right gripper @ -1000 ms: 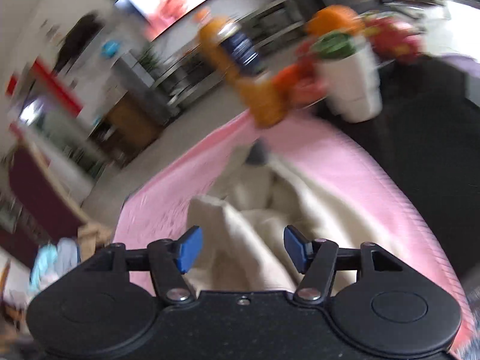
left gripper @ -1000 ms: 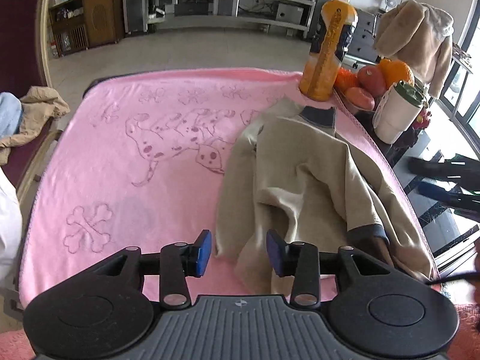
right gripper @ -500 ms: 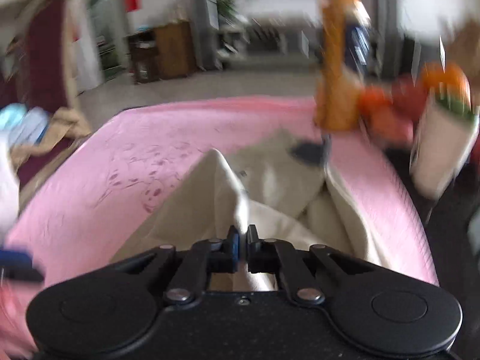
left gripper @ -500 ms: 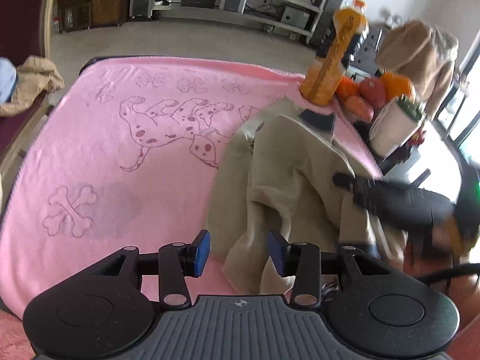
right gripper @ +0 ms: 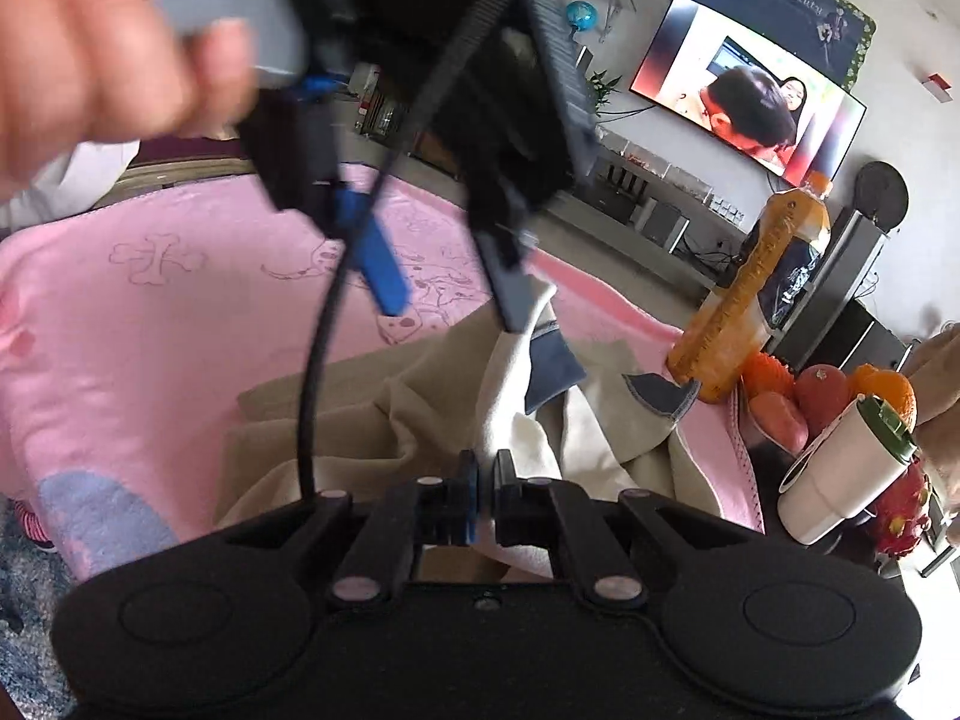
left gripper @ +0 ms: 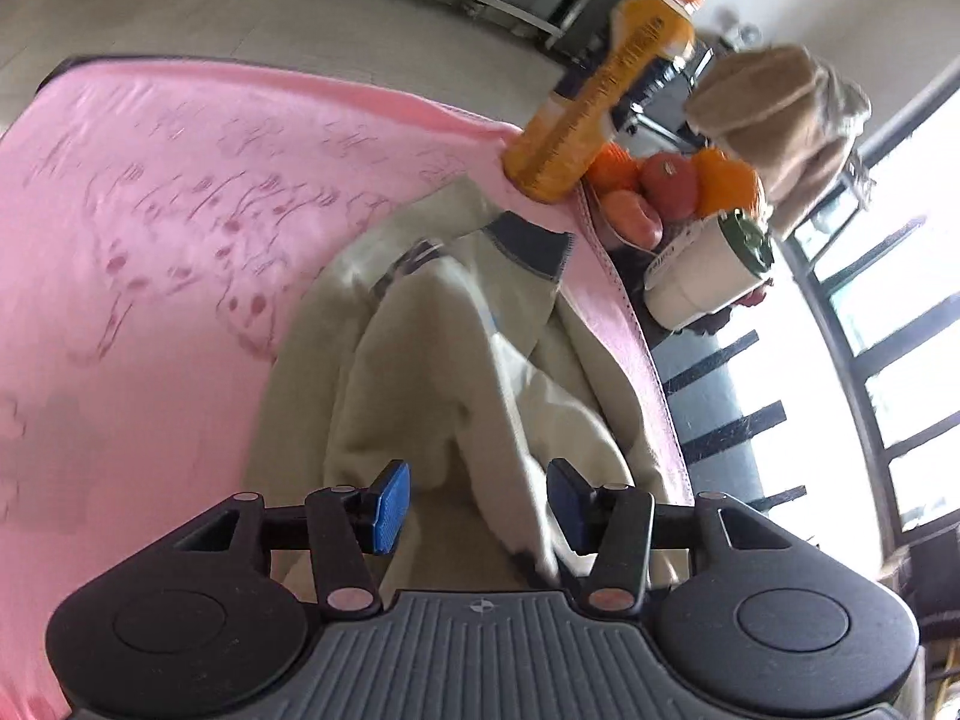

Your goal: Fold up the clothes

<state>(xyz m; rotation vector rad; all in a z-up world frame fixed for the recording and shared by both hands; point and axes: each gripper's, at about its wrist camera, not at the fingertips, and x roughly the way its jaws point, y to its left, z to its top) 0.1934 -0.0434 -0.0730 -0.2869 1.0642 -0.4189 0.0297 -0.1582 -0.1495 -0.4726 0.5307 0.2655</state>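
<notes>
A beige sweatshirt (left gripper: 456, 360) with dark grey collar and cuffs lies crumpled on the right side of a pink blanket (left gripper: 150, 210). My left gripper (left gripper: 478, 507) hovers over its near part. Its jaws are opening; fabric lies loose between the blue pads (left gripper: 390, 507), which do not press on it. In the right wrist view my right gripper (right gripper: 485, 474) is shut on a raised fold of the sweatshirt (right gripper: 372, 408). The left gripper (right gripper: 453, 306), held by a hand (right gripper: 90, 60), hangs above the garment there.
An orange juice bottle (left gripper: 600, 114), fruit (left gripper: 666, 186) and a white cup with a green lid (left gripper: 702, 276) stand at the blanket's far right corner. A beige garment (left gripper: 780, 120) hangs behind them. A TV (right gripper: 750, 90) is on the far wall.
The right gripper shut on a fold of the sweatshirt and rolled. The left gripper swung right over the garment, and its jaws stand wider than before.
</notes>
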